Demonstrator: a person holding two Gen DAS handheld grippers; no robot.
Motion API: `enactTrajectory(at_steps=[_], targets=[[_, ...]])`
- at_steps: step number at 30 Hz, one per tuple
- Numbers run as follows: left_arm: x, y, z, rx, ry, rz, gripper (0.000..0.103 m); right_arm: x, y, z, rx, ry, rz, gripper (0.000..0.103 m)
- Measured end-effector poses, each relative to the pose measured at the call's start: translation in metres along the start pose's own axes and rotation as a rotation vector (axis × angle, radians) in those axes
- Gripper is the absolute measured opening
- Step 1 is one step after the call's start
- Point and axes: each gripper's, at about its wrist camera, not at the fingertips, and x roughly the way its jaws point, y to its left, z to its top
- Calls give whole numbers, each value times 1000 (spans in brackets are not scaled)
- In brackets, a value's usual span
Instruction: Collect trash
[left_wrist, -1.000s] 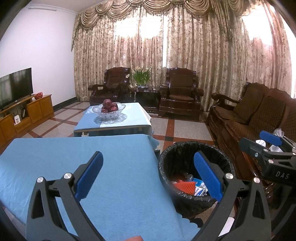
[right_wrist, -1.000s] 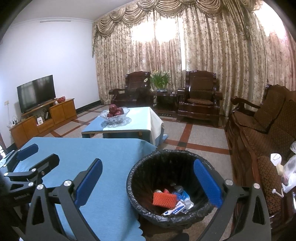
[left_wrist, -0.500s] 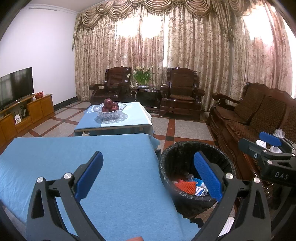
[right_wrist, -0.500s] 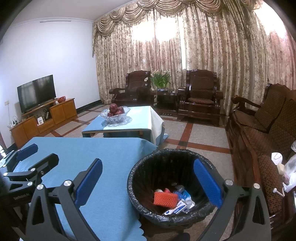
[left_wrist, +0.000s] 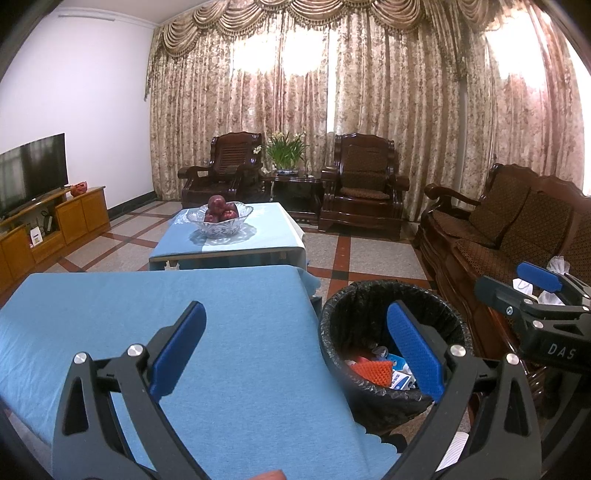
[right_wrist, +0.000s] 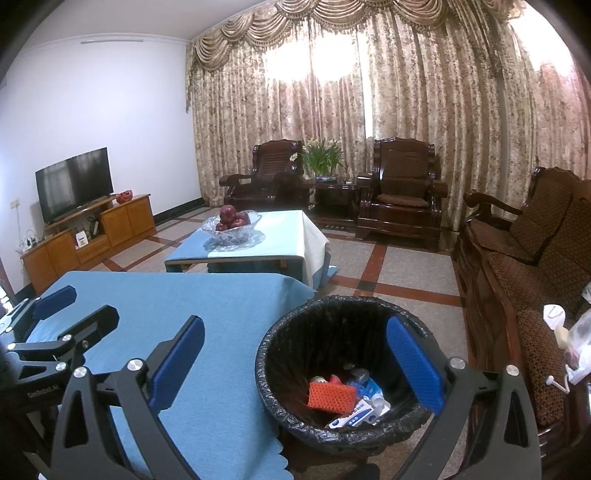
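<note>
A round bin with a black liner (left_wrist: 369, 295) (right_wrist: 295, 321) stands on the floor to the right of the blue-clothed table (left_wrist: 166, 306) (right_wrist: 177, 295). Inside lie an orange mesh piece (right_wrist: 330, 396) (left_wrist: 371, 371), a white and blue carton (right_wrist: 356, 415) and other scraps. My left gripper (left_wrist: 295, 350) is open and empty above the table's right edge; it also shows in the right wrist view (right_wrist: 74, 308). My right gripper (right_wrist: 295, 365) is open and empty over the bin; it also shows in the left wrist view (left_wrist: 517, 286).
A low table (left_wrist: 258, 236) with a glass bowl of red apples (left_wrist: 219, 218) stands beyond. A dark wooden sofa (right_wrist: 517, 258) runs along the right with white bags (right_wrist: 576, 343) on it. Armchairs, a plant and a TV cabinet (right_wrist: 85, 236) line the far walls.
Both views have shifted very slightly. The grippers stay open and empty, and the trash in the bin lies as before.
</note>
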Motion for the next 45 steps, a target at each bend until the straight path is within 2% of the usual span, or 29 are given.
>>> enactTrajectory(at_steps=[45], targets=[[-2, 4, 2, -3, 5, 2, 96, -3, 5, 3, -1, 5, -1, 97]])
